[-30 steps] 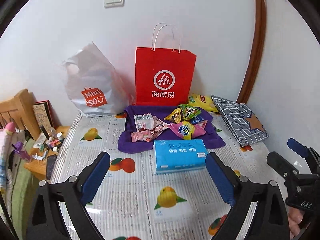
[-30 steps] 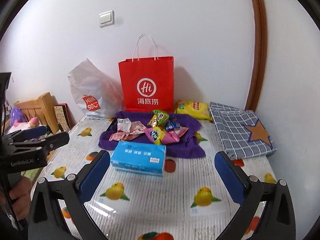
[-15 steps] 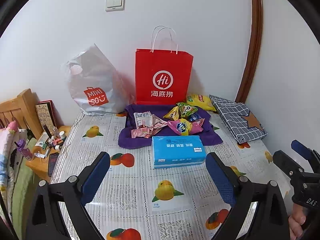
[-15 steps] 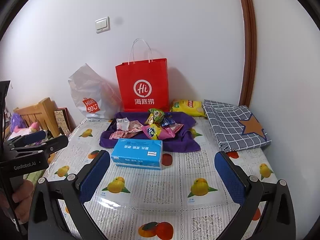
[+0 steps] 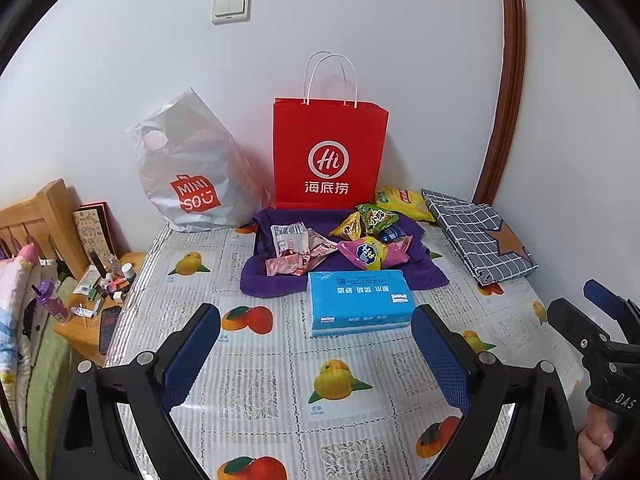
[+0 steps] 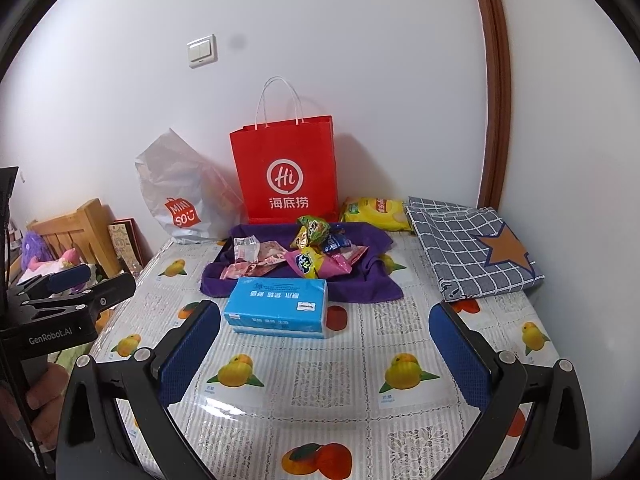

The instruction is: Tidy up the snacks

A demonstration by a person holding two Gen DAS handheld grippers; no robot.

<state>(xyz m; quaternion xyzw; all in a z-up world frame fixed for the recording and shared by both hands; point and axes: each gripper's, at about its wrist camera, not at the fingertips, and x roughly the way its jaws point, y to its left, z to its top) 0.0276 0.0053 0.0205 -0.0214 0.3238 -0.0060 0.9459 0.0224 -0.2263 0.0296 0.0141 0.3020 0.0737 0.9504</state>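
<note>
Over on the far left a wooden nightstand (image 5: 86,322) is cluttered with small bottles, just beside the table (image 5: 256,384) with its fruit-print cover. The left gripper (image 5: 316,348) hovers low over the near part of that table, its blue-padded jaws spread wide with nothing between them. Against the wall a grey plastic bag (image 5: 192,176) leans next to an upright red paper bag (image 5: 328,156). In front of the red one, a heap of snack packets (image 5: 340,242) lies on a purple cloth (image 5: 264,276), and a blue tissue pack (image 5: 360,302) sits touching the cloth's near edge. A yellow chip bag (image 5: 402,202) rests by the wall, beside a folded checked cloth (image 5: 476,236). The right gripper (image 6: 324,352) is likewise wide apart and empty, short of the tissue pack.
</note>
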